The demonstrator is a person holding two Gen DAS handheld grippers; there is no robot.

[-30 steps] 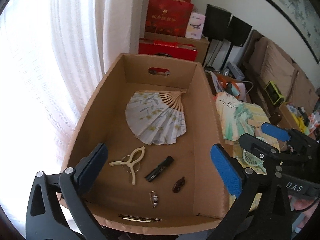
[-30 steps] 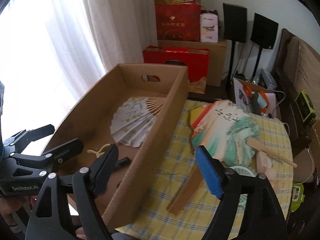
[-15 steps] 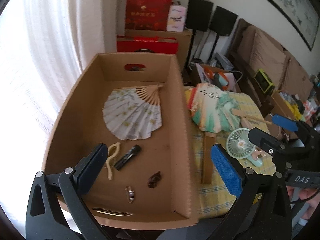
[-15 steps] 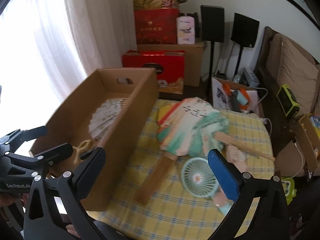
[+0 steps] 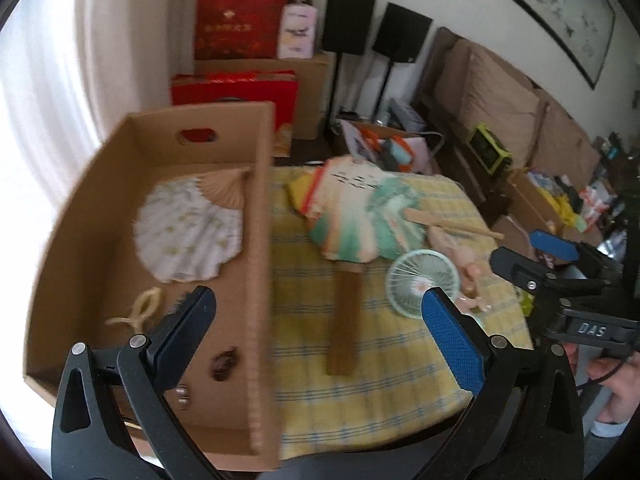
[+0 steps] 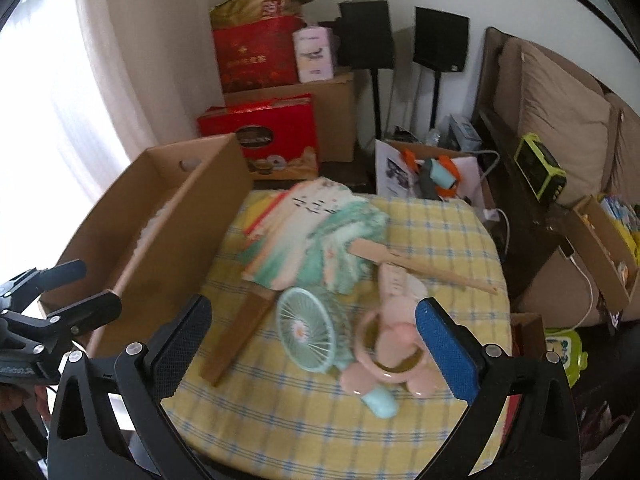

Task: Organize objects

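A cardboard box (image 5: 262, 240) (image 6: 180, 236) stands on the left of a yellow checked table (image 5: 372, 364) (image 6: 448, 236). In the box lie a white folding fan (image 5: 188, 232), a cream clip (image 5: 138, 310) and small dark items (image 5: 224, 366). On the table lie a green and pink paddle fan (image 5: 360, 216) (image 6: 316, 236) with a wooden handle (image 5: 344, 320), a teal handheld fan (image 5: 420, 282) (image 6: 310, 330) and a pink handheld fan (image 6: 394, 344). My left gripper (image 5: 316, 336) is open and empty, over the box's right wall. My right gripper (image 6: 312, 348) is open and empty, above the small fans.
Red gift boxes (image 6: 276, 136) and a brown carton stand behind the table, with two black speakers (image 6: 400, 36) on stands. A sofa (image 6: 560, 120) runs along the right. A white curtain (image 6: 60, 100) hangs at the left.
Both grippers have swung right, away from the box and toward the table with the fans. Both stay open and empty.
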